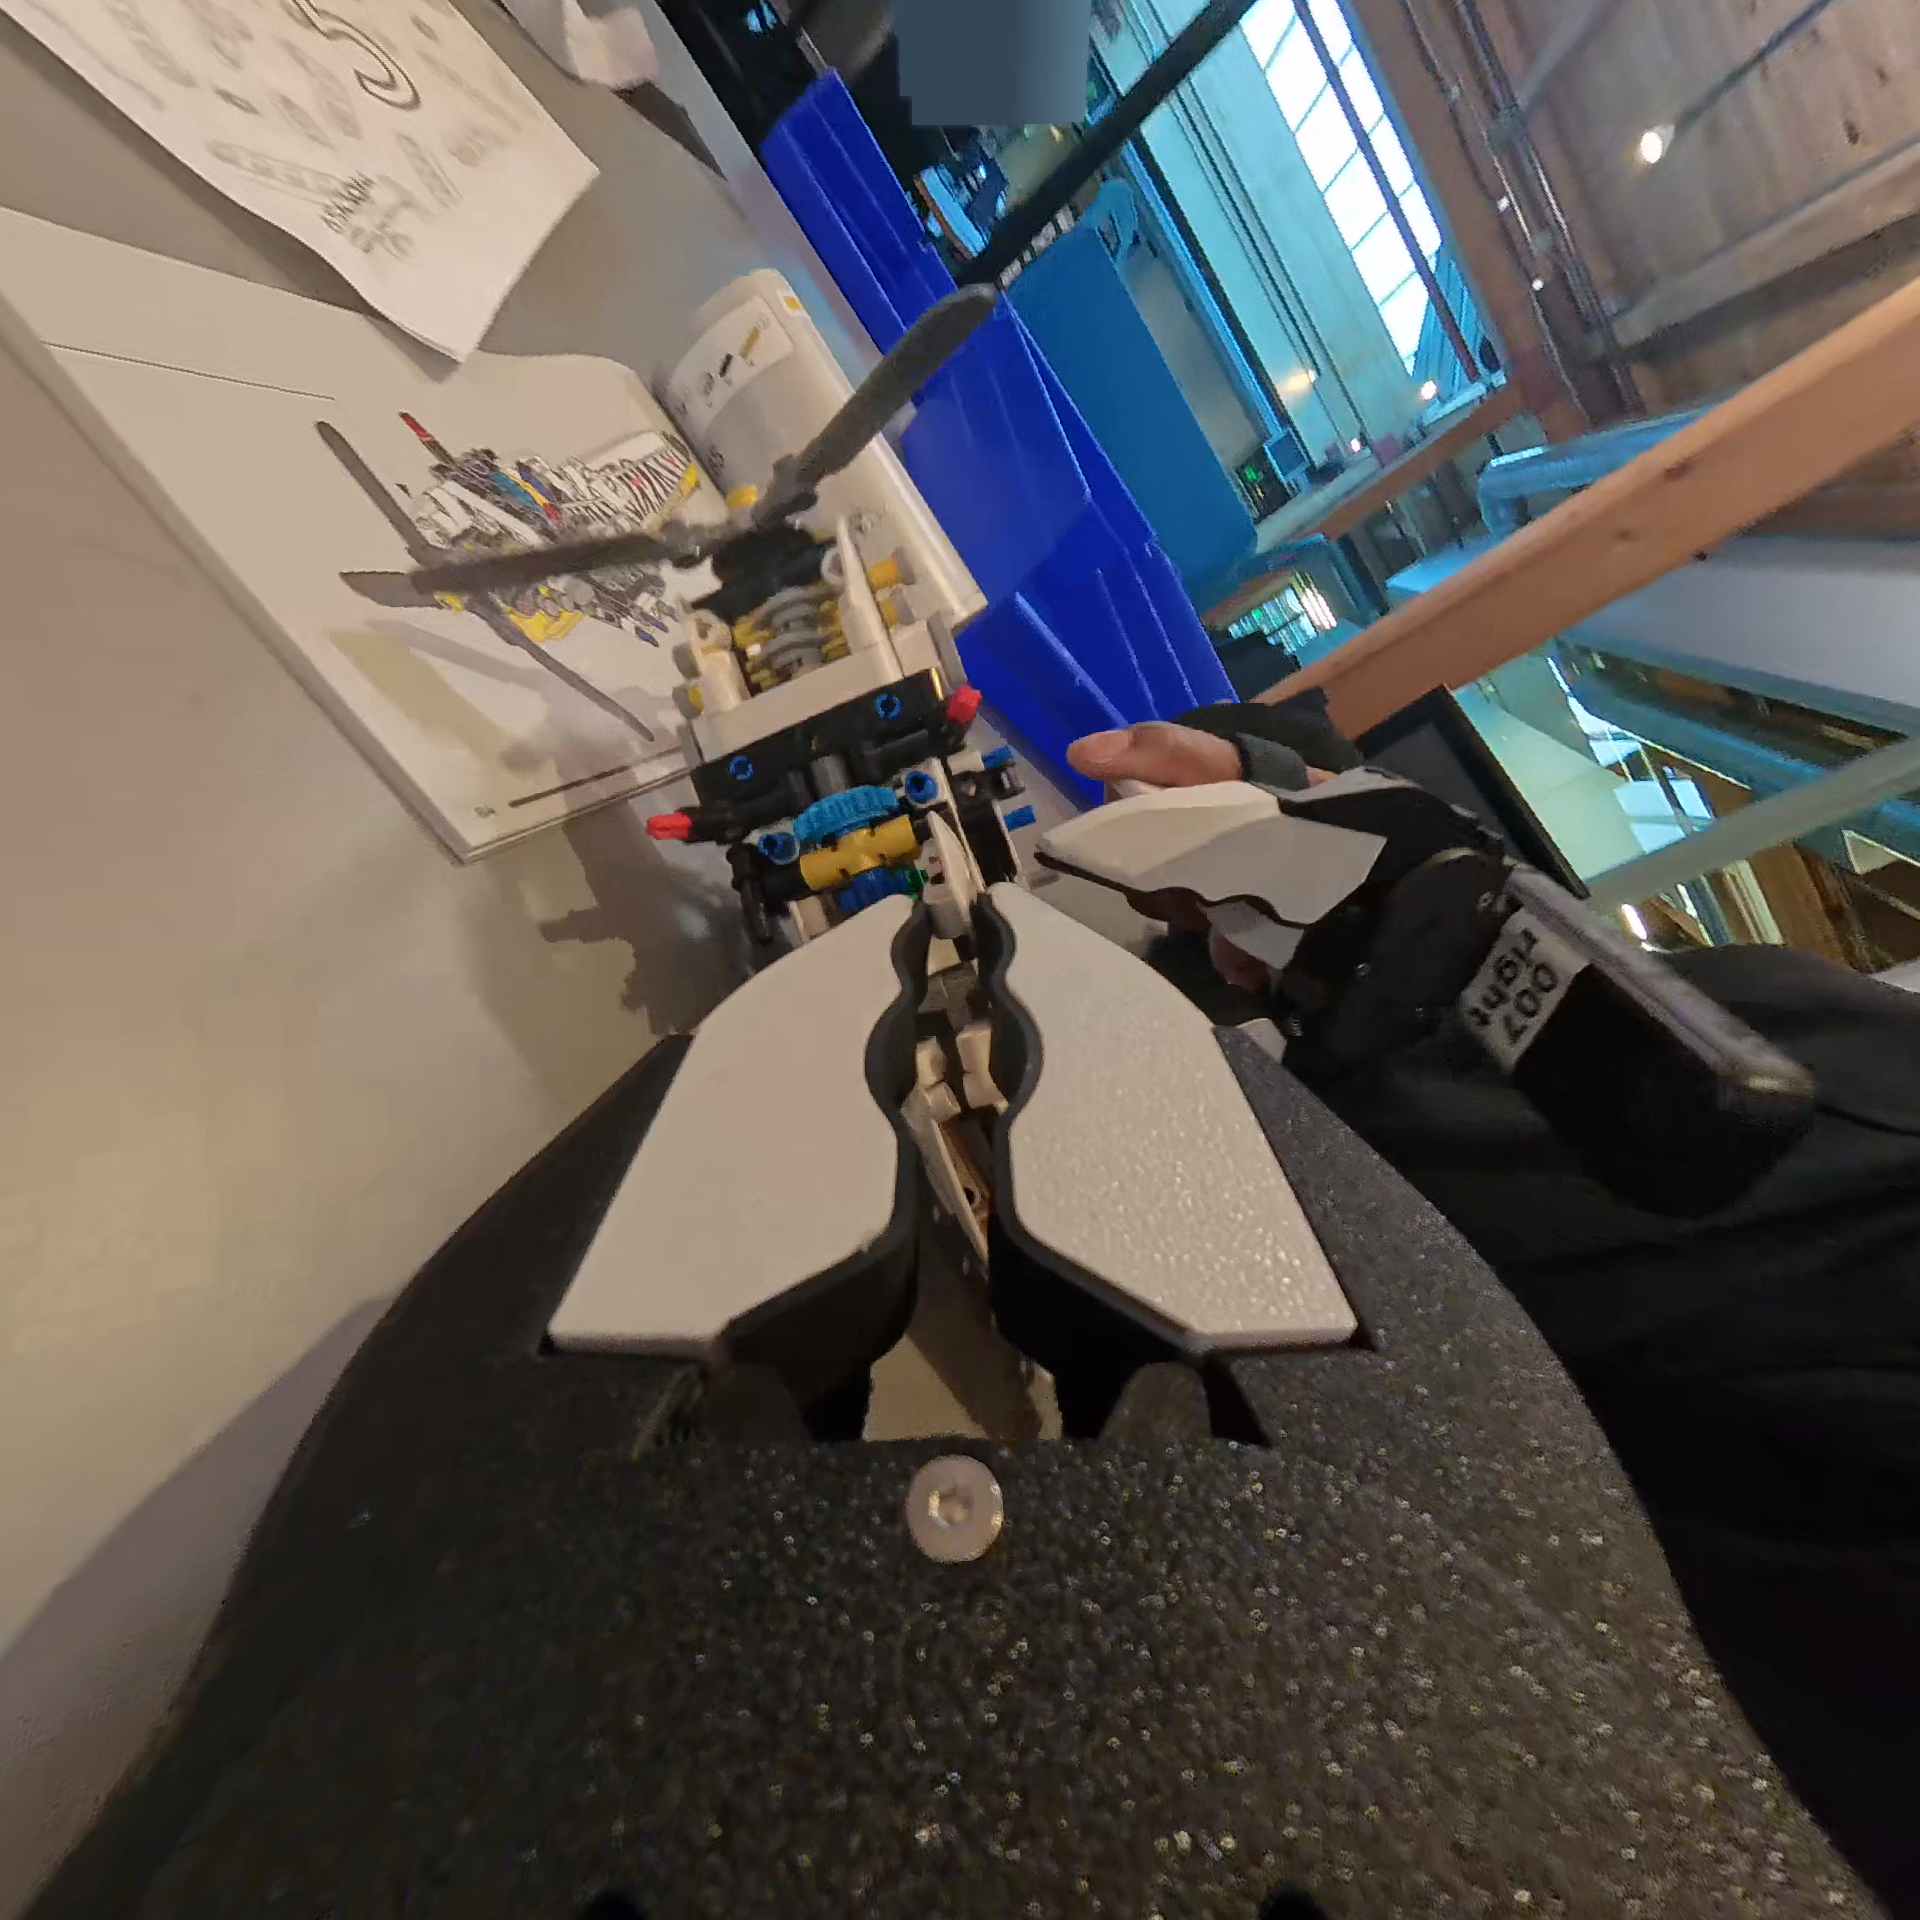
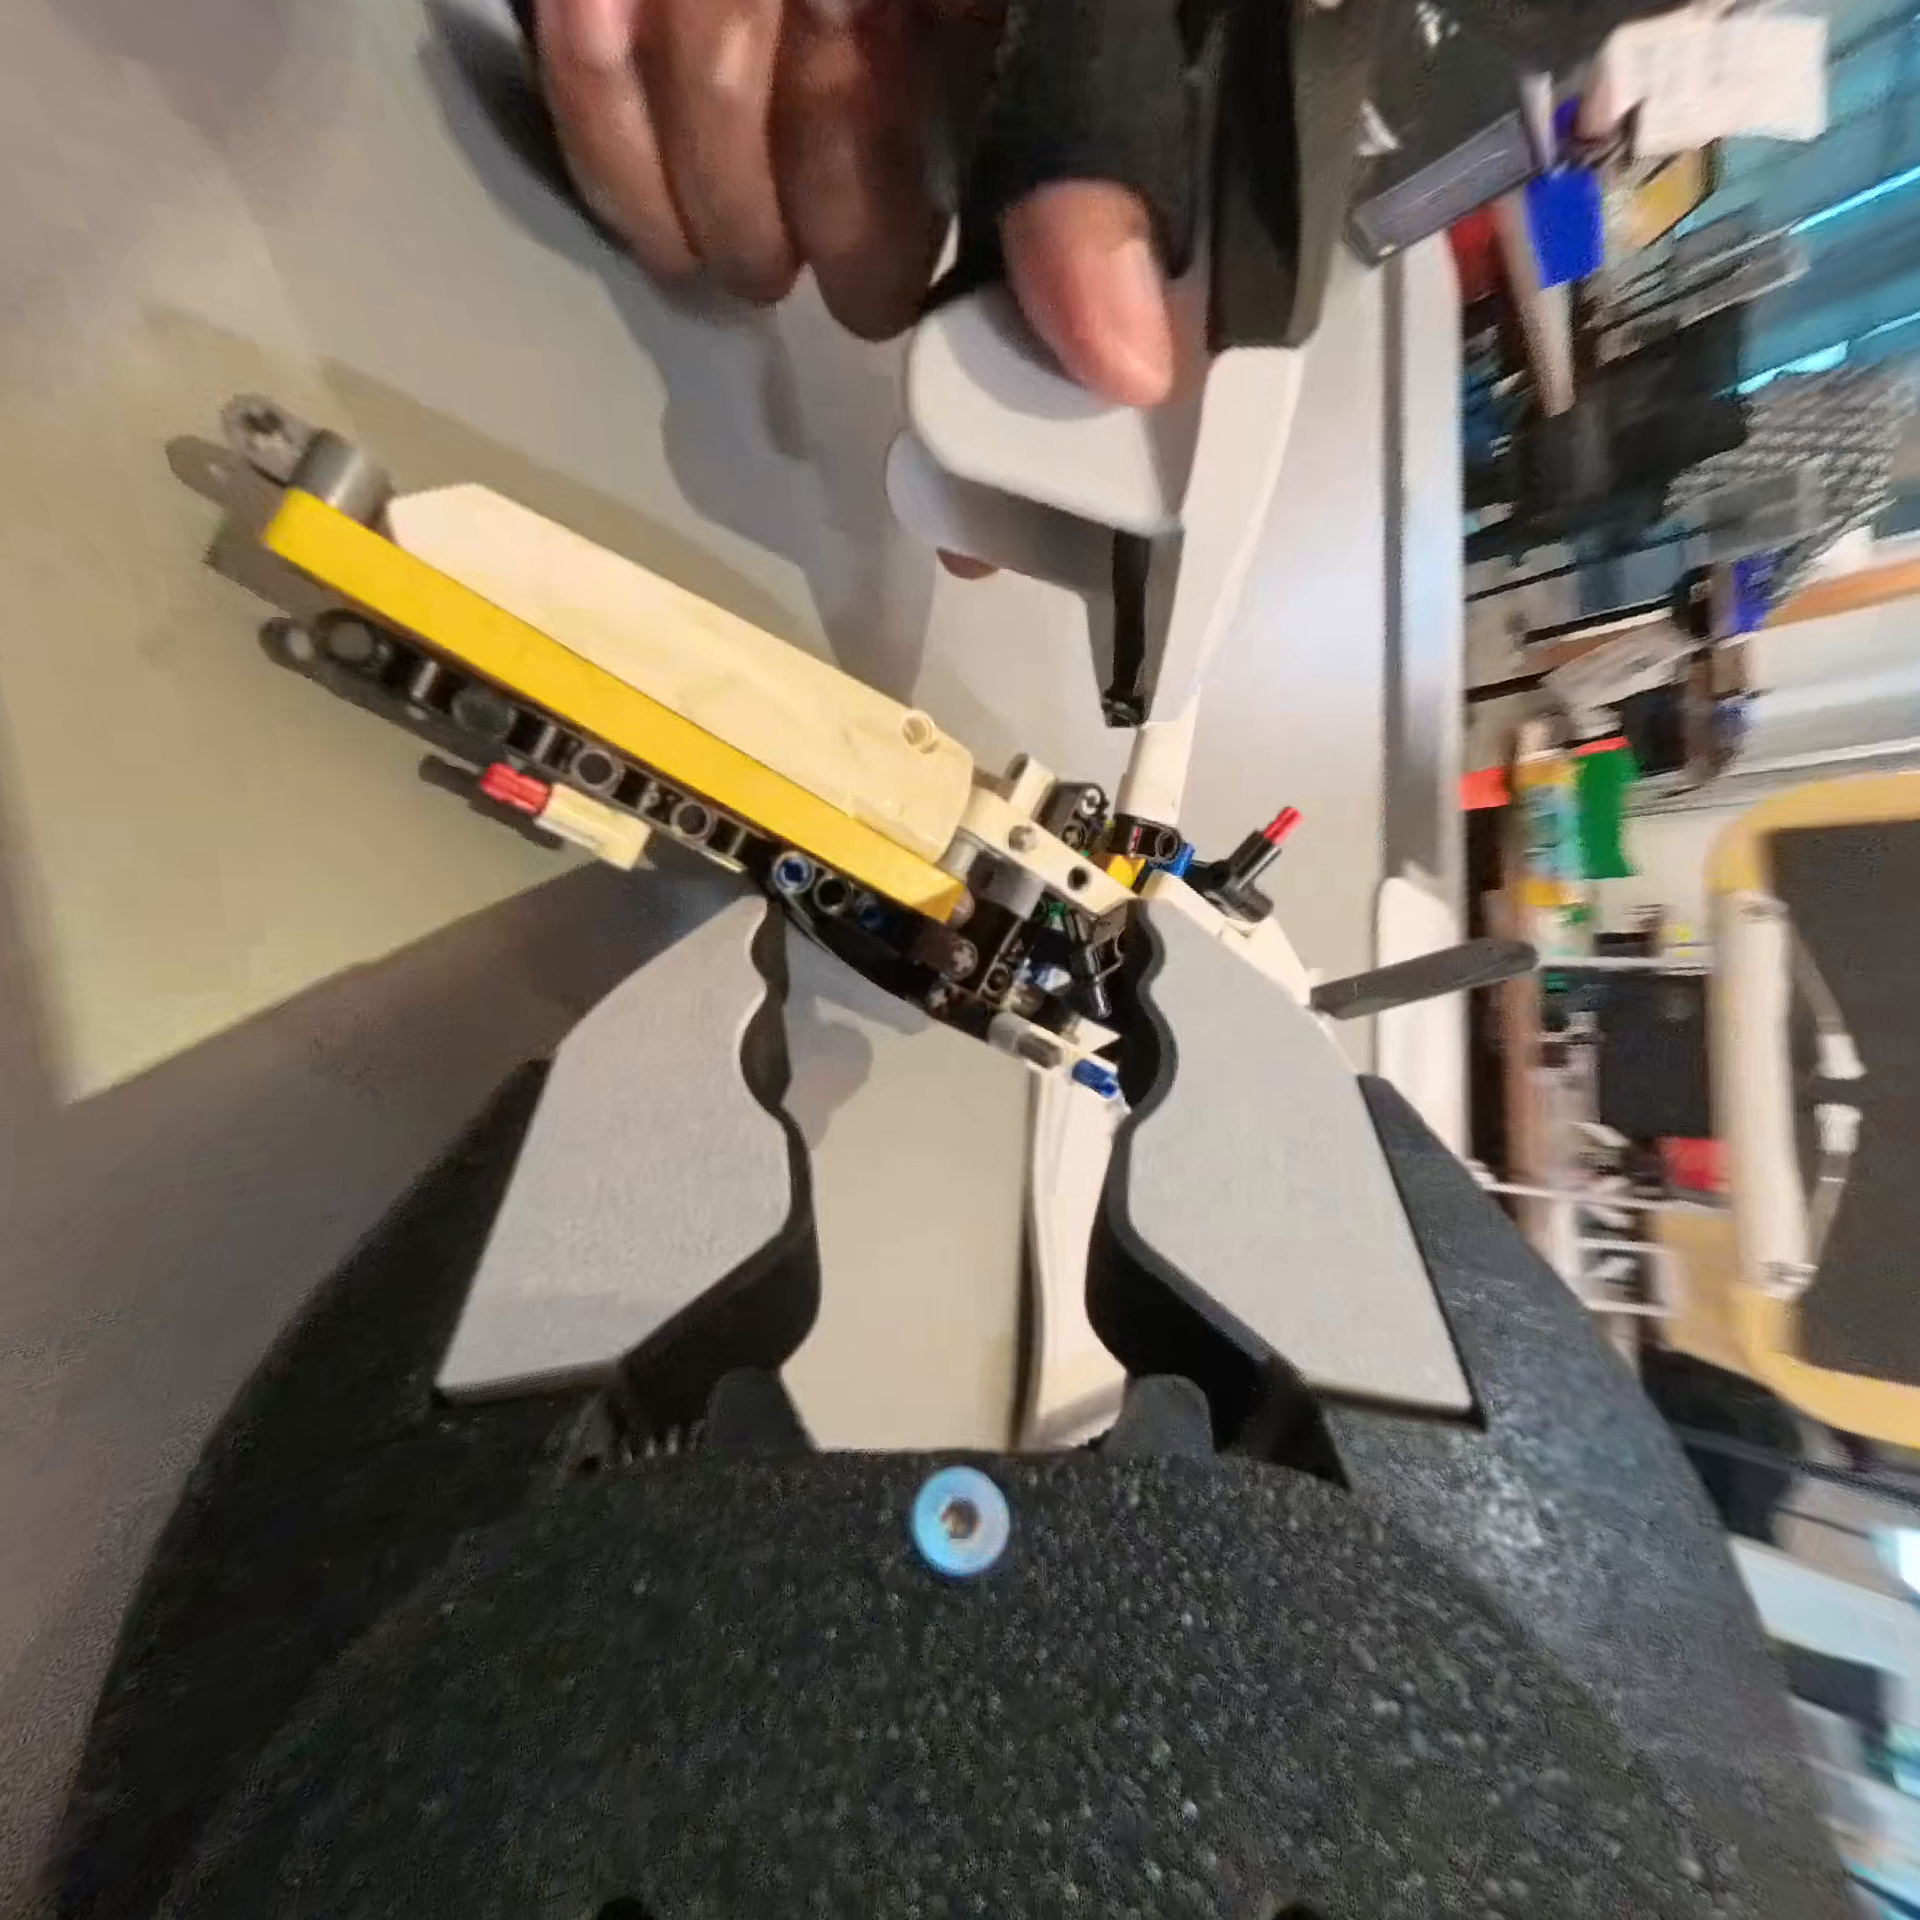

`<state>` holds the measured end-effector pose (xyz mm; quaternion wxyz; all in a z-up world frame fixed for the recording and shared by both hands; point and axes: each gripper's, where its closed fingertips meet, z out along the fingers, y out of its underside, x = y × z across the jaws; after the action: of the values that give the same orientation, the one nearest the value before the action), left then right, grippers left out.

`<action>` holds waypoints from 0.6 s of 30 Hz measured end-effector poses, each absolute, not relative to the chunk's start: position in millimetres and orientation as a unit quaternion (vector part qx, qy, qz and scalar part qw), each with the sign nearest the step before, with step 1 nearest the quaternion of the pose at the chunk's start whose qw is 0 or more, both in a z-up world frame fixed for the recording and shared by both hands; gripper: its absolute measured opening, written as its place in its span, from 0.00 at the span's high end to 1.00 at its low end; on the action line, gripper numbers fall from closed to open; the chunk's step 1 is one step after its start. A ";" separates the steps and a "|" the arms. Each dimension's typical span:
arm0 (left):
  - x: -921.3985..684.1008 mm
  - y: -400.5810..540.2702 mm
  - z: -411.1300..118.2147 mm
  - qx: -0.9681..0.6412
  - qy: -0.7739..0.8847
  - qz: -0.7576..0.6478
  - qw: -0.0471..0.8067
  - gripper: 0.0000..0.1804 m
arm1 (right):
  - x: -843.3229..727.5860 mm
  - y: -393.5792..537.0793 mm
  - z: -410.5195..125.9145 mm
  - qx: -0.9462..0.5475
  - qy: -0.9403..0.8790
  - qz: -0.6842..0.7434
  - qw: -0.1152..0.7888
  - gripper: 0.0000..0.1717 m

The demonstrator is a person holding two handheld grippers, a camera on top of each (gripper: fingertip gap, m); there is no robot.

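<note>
Our left gripper (image 1: pixel 951 914) pinches one white panel (image 1: pixel 951 868) of one toy helicopter (image 1: pixel 821 748); right gripper (image 2: pixel 951 966) spread w/ fuselage between, contact unclear; one booklet (image 1: pixel 260 582) at 10.

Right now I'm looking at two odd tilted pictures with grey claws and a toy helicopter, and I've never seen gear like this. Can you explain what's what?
These are two hand-held claws, each with a camera looking along its fingers, so each picture comes from one claw. In the left view, the left claw is pinched on a white piece of the brick-built helicopter; the right claw and the hand holding it show beside it. In the right view, the right claw stands open around the helicopter's dark underside, and its pads do not seem to press. An instruction booklet lies on the grey table, with blue bins behind.
</note>
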<state>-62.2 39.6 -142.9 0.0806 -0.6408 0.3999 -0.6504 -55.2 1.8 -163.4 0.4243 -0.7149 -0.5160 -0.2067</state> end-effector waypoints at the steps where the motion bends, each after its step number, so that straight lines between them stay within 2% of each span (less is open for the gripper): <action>1: -64.9 41.4 -142.0 -0.642 0.396 -0.649 0.093 0.94 | -59.0 2.0 -161.7 -0.729 -0.507 -0.183 0.422 0.65; 5: -74.3 49.3 -139.9 -0.648 0.383 -0.647 0.125 0.94 | -63.0 5.2 -148.0 -0.763 -0.466 -0.117 0.432 0.74; 11: -81.2 49.2 -139.8 -0.645 0.394 -0.640 0.139 0.94 | -67.6 17.6 -122.4 -0.769 -0.429 -0.103 0.463 0.77; 18: -85.1 42.5 -138.5 -0.639 0.400 -0.644 0.129 0.95 | -79.1 40.0 -131.0 -0.770 -0.442 -0.108 0.447 0.86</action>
<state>-85.1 42.5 -138.5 0.1295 -0.6387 0.4004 -0.6441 -79.1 40.0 -131.0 0.4474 -0.7697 -0.4424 -0.1081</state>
